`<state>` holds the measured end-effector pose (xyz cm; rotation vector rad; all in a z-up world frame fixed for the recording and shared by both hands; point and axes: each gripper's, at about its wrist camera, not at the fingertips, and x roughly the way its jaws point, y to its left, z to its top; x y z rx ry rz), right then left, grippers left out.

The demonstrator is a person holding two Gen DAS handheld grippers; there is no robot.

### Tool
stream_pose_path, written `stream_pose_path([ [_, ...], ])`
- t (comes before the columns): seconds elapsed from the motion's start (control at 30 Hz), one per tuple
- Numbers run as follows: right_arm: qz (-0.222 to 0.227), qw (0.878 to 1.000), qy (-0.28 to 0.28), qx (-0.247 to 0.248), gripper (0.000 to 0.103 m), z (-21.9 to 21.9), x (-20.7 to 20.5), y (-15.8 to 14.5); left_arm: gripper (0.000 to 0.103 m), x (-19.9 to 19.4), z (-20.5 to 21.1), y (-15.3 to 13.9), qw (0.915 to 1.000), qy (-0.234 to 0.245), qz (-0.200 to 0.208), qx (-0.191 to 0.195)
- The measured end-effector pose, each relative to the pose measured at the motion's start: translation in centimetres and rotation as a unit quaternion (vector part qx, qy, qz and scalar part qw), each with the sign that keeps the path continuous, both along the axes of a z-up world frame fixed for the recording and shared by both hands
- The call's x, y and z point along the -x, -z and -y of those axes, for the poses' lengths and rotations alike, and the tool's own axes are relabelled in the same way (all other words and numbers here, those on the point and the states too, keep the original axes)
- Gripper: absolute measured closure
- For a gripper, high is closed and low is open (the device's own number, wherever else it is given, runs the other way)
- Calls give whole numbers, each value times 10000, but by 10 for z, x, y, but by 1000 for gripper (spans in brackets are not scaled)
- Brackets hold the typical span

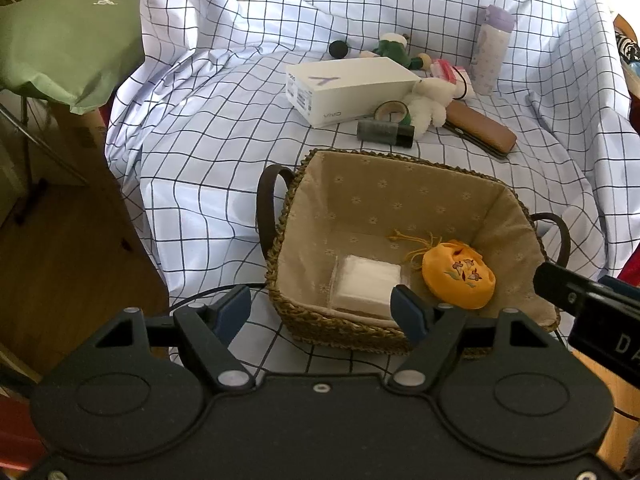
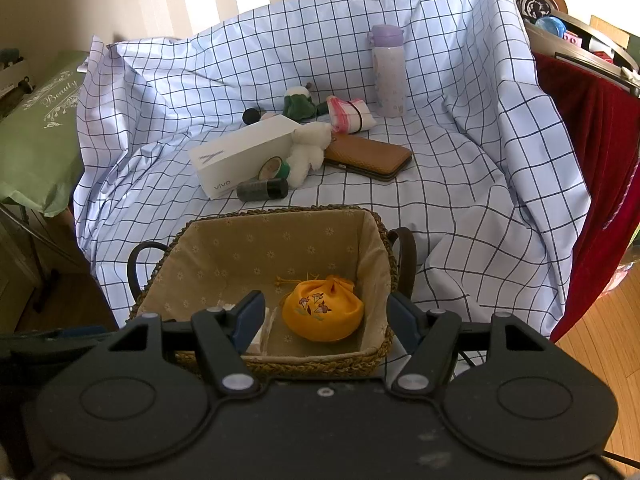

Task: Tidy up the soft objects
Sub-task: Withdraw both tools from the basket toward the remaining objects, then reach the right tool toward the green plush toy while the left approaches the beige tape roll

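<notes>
left wrist view: the woven basket (image 1: 400,240) is the landmark. inside it lie a white folded pad (image 1: 366,284) and, just beside that, an orange embroidered pouch (image 1: 460,272). beyond the basket sit the white plush toy (image 1: 430,98), a green plush figure (image 1: 394,48) and a pink-and-white cloth bundle (image 1: 450,70), mixed with a white phone box (image 1: 348,88) and a brown case (image 1: 480,128). the left gripper (image 1: 320,308) hovers at the basket's near rim, jaws parted midway, holding and touching nothing.

right wrist view: the right gripper (image 2: 324,316) hangs over the basket's near rim (image 2: 288,364), jaws half spread around empty air above the pouch (image 2: 324,312). the next pick is probably the plush toy (image 2: 308,148) beyond the basket; reach over the far rim, close on its body, and leave the tape roll (image 2: 274,168) behind.
</notes>
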<state>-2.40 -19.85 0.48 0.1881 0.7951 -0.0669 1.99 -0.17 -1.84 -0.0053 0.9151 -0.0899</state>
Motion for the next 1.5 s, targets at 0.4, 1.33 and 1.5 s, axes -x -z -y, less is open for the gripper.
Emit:
stream_pose_path([
  [0.4,-71,10000,-32,-15,35,0,-2,5,30,0,-2,-1,10000,-41,28,-69],
  [1.33,-243,9992,-137,283,32,7,-72,-1,29,-54,6,-19,9996,131,42,-263],
  [1.5,-213,9989,-208,361,32,9,-102,-6,29,-80,4,-27,9995,152,95,-279],
])
